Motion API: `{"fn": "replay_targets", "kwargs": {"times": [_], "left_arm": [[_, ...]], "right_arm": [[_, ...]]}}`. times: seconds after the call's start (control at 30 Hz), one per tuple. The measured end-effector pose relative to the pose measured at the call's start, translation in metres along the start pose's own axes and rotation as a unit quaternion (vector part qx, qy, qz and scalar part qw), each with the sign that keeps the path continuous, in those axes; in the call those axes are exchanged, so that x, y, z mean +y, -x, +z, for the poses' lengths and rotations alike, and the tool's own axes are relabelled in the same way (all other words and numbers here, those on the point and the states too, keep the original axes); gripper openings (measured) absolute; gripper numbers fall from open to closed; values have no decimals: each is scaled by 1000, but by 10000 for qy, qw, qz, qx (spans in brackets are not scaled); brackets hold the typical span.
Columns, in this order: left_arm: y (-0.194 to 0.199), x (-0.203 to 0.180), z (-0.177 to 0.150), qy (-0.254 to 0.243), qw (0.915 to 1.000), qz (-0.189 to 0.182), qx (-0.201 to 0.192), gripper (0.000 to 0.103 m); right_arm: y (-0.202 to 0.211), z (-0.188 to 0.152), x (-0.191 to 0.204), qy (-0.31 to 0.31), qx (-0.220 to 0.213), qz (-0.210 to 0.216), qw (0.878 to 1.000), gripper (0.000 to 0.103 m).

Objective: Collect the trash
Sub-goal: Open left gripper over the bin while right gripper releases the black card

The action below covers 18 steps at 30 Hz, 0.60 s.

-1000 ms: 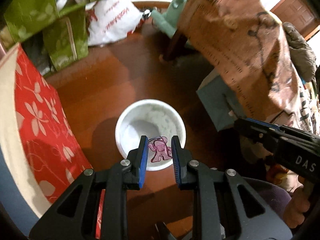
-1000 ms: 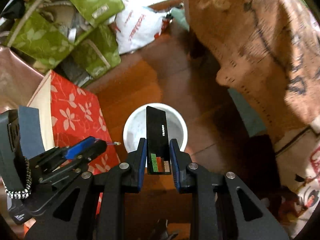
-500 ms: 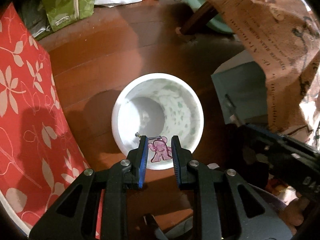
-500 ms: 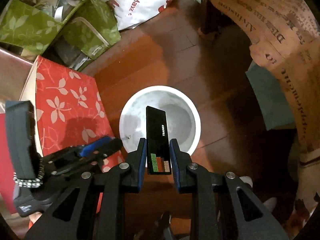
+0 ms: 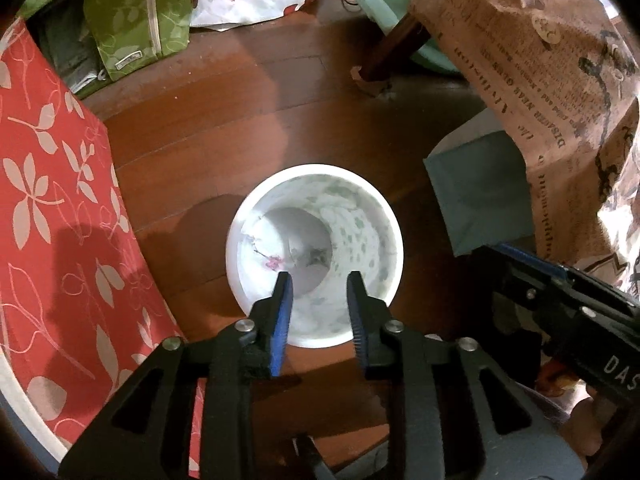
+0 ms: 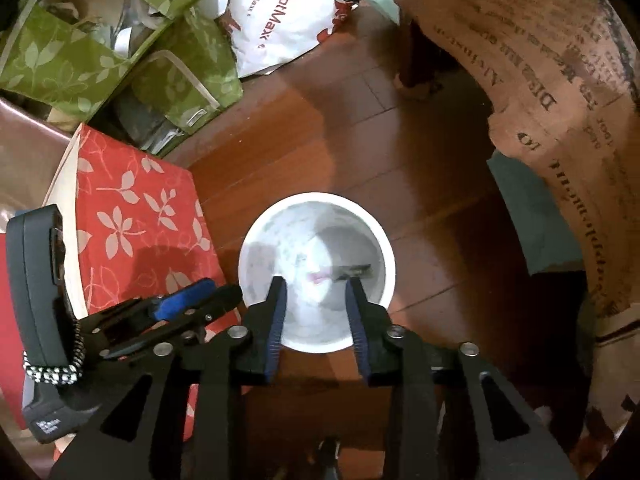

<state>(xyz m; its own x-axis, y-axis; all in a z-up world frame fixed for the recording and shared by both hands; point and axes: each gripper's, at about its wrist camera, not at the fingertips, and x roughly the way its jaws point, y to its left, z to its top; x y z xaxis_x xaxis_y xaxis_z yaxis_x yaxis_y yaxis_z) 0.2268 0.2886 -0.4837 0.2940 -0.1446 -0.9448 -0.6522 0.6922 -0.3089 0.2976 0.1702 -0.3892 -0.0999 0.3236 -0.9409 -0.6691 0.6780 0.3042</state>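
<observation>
My left gripper (image 5: pixel 318 280) hangs over the white bin (image 5: pixel 394 236), fingers spread, holding nothing. My right gripper (image 6: pixel 313 285) likewise: parted, empty, above the bin's rim. Inside the bin lie a pink trinket (image 5: pixel 273 263) and a dark, blurred flat piece (image 6: pixel 352 269). Judging by that, both pieces are binned. Whether trash remains outside the bin, I cannot tell.

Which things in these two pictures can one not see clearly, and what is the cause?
- Pink item in the white bin, left wrist view: too small to identify.
- Dark item, right wrist view: motion-blurred.
- Bin's near rim: hidden behind the left gripper and right gripper.
- Printed cloth: cut off at the edge.
</observation>
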Motion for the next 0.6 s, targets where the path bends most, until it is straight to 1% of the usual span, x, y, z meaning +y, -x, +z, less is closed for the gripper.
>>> {"fn": "replay_targets", "kwargs": {"times": [0.13,0.27,0.43,0.6], "left_arm": [[11,-4,0,-56,9999,58,-62,29],[31,-9,-1,-155,9995,71,-258,29],[70,-23,-3,-329,9973,80,-649,29],[112,-40,-8,-508,9932,30,-1045,29]], "right_arm": [[8,-2,0,-9,-74,-70,9999,35],[28,-6,5,84,-318,-97,9994,35],[59,-14,9,223,-672,-138,9974,35],[101,-22,10,252,-1100,-7,9936,35]]}}
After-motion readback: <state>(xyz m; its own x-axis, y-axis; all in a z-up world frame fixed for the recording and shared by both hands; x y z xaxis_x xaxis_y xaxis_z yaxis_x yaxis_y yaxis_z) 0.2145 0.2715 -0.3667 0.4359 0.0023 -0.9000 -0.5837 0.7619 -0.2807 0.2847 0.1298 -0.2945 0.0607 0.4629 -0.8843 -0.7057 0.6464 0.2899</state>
